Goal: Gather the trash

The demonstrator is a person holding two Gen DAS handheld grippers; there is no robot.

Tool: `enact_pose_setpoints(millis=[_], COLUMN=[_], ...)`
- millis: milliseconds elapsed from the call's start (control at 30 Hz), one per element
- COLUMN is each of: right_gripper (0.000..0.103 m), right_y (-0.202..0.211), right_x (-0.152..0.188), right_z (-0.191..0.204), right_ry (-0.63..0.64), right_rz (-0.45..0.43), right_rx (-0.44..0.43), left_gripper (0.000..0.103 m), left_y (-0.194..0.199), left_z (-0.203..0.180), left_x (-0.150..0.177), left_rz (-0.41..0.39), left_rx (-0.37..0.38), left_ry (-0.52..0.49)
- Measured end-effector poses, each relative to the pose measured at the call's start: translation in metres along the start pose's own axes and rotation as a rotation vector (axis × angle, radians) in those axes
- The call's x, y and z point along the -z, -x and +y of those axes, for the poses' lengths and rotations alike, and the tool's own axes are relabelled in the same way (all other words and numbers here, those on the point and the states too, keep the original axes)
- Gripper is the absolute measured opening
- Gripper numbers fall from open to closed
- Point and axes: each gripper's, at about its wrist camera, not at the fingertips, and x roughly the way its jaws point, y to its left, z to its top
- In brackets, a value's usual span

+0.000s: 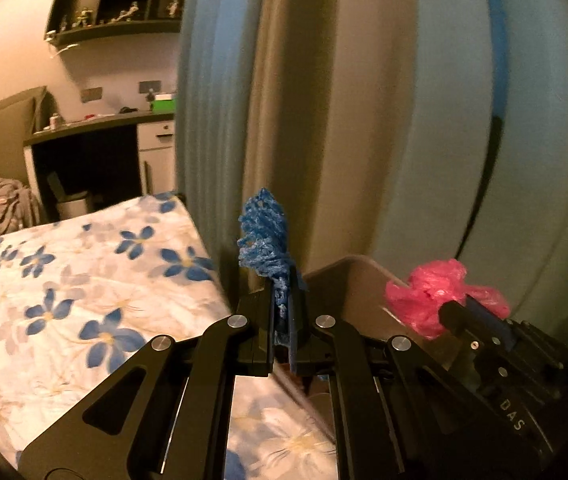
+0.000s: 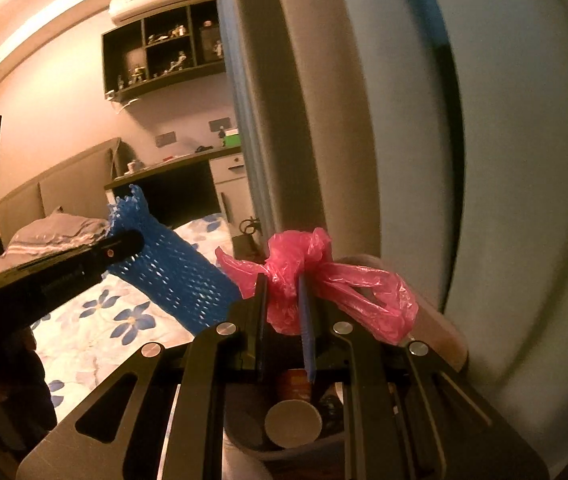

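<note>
My left gripper (image 1: 281,300) is shut on a blue foam net sleeve (image 1: 263,240), which sticks up from between its pads. From the right wrist view the same blue net sleeve (image 2: 171,264) juts out beside the left gripper's black finger (image 2: 115,248). My right gripper (image 2: 284,292) is shut on a crumpled pink plastic bag (image 2: 316,276); that pink bag (image 1: 436,288) also shows at the lower right of the left wrist view. Below the right gripper is a dark bin (image 2: 243,432) holding a round grey lid and other items. Both grippers hover beside the bed's edge.
A bed with a blue-flowered sheet (image 1: 63,280) fills the left. Grey and blue curtains (image 1: 324,100) hang straight ahead. A desk (image 1: 95,128) with a white drawer unit and wall shelves (image 1: 115,0) stand at the back. A brown rim (image 1: 344,276) lies under the grippers.
</note>
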Motion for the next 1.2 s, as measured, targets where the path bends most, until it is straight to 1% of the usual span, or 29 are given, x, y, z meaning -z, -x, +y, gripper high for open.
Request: enact_pose_setpoints(millis=[133, 267, 333, 367, 400, 433, 467, 500, 533, 567, 600, 633, 700, 733, 767, 800, 867, 933, 967, 1000, 1033, 1100, 1200], right_gripper=[0.016, 0.019, 0.020, 0.021, 0.022, 0.028, 0.030, 0.031, 0.037, 0.045, 0.047, 0.048, 0.050, 0.055, 0.064, 0.067, 0.081, 0.089, 0.091, 0.094, 0.097, 0.097, 0.097], right_y=[0.000, -0.006, -0.015, -0.017, -0.017, -0.018, -0.019, -0.020, -0.021, -0.022, -0.021, -0.021, -0.021, -0.020, -0.018, -0.015, -0.010, -0.002, 0.000, 0.003, 0.006, 0.010, 0.015], right_x=[0.004, 0.006, -0.001, -0.001, 0.000, 0.000, 0.001, 0.001, 0.002, 0.003, 0.004, 0.004, 0.005, 0.005, 0.005, 0.006, 0.007, 0.011, 0.012, 0.013, 0.015, 0.018, 0.021], right_z=[-0.005, -0.009, -0.008, -0.009, -0.009, -0.008, -0.008, -0.009, -0.009, -0.010, -0.011, -0.011, -0.012, -0.013, -0.012, -0.014, -0.012, -0.007, -0.003, 0.002, 0.007, 0.015, 0.028], right_ry=[-0.018, -0.027, -0.032, -0.035, -0.040, -0.044, -0.046, -0.045, -0.048, -0.053, -0.055, -0.055, -0.055, -0.056, -0.059, -0.058, -0.048, -0.025, -0.012, 0.005, 0.019, 0.045, 0.068], right_rz=[0.002, 0.014, 0.021, 0.023, 0.024, 0.027, 0.028, 0.031, 0.035, 0.038, 0.035, 0.034, 0.038, 0.037, 0.031, 0.026, 0.014, 0.000, -0.006, -0.008, -0.013, -0.018, -0.019], right_rx=[0.005, -0.003, -0.005, -0.006, -0.009, -0.012, -0.011, -0.008, -0.009, -0.009, -0.007, -0.006, 0.005, 0.009, 0.013, 0.021, 0.041, 0.074, 0.089, 0.103, 0.115, 0.124, 0.113], left_gripper=[0.005, 0.005, 0.006, 0.012, 0.019, 0.023, 0.033, 0.046, 0.053, 0.061, 0.067, 0.070, 0.082, 0.085, 0.090, 0.094, 0.097, 0.097, 0.097, 0.097, 0.097, 0.097, 0.097], left_y=[-0.017, -0.031, -0.036, -0.038, -0.041, -0.042, -0.042, -0.042, -0.040, -0.039, -0.037, -0.037, -0.034, -0.032, -0.031, -0.028, -0.021, -0.011, -0.008, -0.002, 0.004, 0.018, 0.040], left_z=[-0.008, -0.007, -0.005, -0.004, -0.002, 0.001, 0.002, 0.005, 0.007, 0.011, 0.013, 0.016, 0.022, 0.025, 0.027, 0.030, 0.035, 0.040, 0.041, 0.043, 0.045, 0.051, 0.060], left_x=[0.009, 0.019, 0.022, 0.024, 0.026, 0.027, 0.028, 0.029, 0.031, 0.032, 0.033, 0.033, 0.034, 0.034, 0.034, 0.035, 0.036, 0.040, 0.042, 0.045, 0.049, 0.054, 0.066], left_rz=[0.028, 0.065, 0.082, 0.092, 0.104, 0.110, 0.111, 0.111, 0.109, 0.105, 0.104, 0.103, 0.100, 0.095, 0.092, 0.087, 0.072, 0.058, 0.055, 0.053, 0.047, 0.036, 0.021], left_rx=[0.039, 0.080, 0.100, 0.106, 0.116, 0.125, 0.125, 0.118, 0.113, 0.114, 0.112, 0.108, 0.088, 0.078, 0.071, 0.052, 0.005, -0.061, -0.086, -0.124, -0.146, -0.181, -0.224], left_ry=[-0.001, 0.021, 0.031, 0.034, 0.043, 0.053, 0.060, 0.066, 0.072, 0.085, 0.092, 0.098, 0.112, 0.119, 0.121, 0.122, 0.115, 0.094, 0.084, 0.070, 0.061, 0.059, 0.062])
